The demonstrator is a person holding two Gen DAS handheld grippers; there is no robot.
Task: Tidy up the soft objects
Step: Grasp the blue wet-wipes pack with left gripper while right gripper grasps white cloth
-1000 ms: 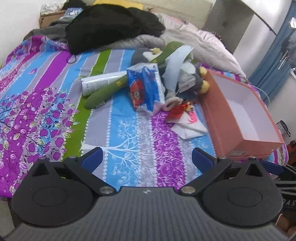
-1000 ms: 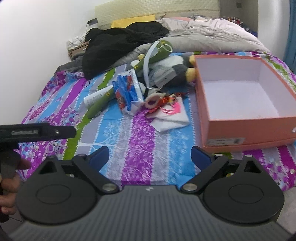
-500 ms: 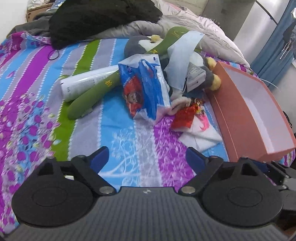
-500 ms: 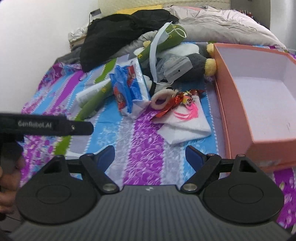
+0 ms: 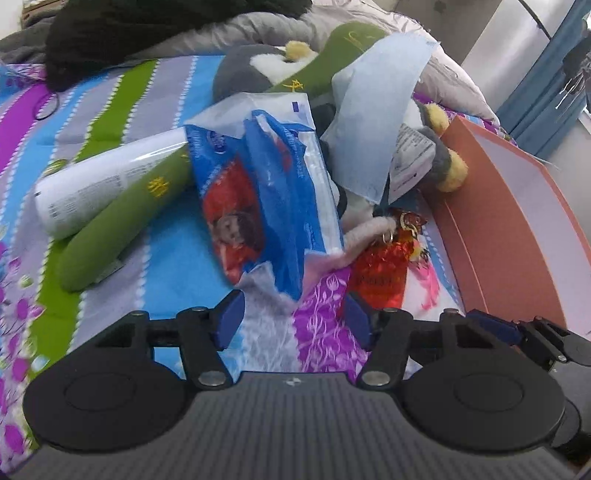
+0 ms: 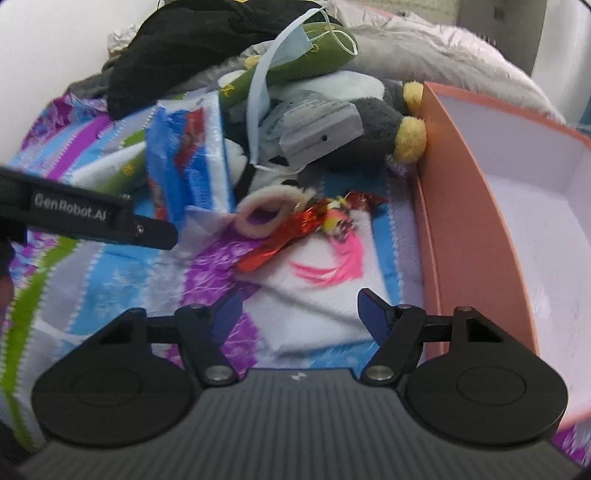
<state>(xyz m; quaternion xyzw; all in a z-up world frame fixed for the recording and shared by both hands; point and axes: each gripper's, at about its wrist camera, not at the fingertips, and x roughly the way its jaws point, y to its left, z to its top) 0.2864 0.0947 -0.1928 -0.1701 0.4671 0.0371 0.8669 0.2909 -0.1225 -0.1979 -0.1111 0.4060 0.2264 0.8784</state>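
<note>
A blue and red tissue pack [image 5: 258,206] lies on the striped bedspread [image 5: 177,273] against a grey penguin plush [image 6: 373,125], a long green plush [image 5: 122,221] and a light blue face mask [image 5: 373,110]. My left gripper [image 5: 293,317] hovers just short of the pack's lower edge, its jaws closing, and only a loose white corner reaches between them. My right gripper [image 6: 299,308] is closing above a folded white cloth [image 6: 325,295] with pink feathers, and its pads are not pressing on it. A fuzzy ring [image 6: 262,218] and red foil wrapper [image 6: 288,236] lie just beyond.
A salmon cardboard box [image 6: 461,221] stands on the right, its inside bare. A white tube [image 5: 107,184] lies beside the green plush. Black clothing [image 5: 147,33] and a grey quilt [image 6: 443,55] are heaped at the back. The left tool's black housing [image 6: 92,218] crosses the right wrist view.
Both grippers have come forward and down toward the pile, which now fills each view. Both pairs of jaws have narrowed. Nothing has been taken hold of.
</note>
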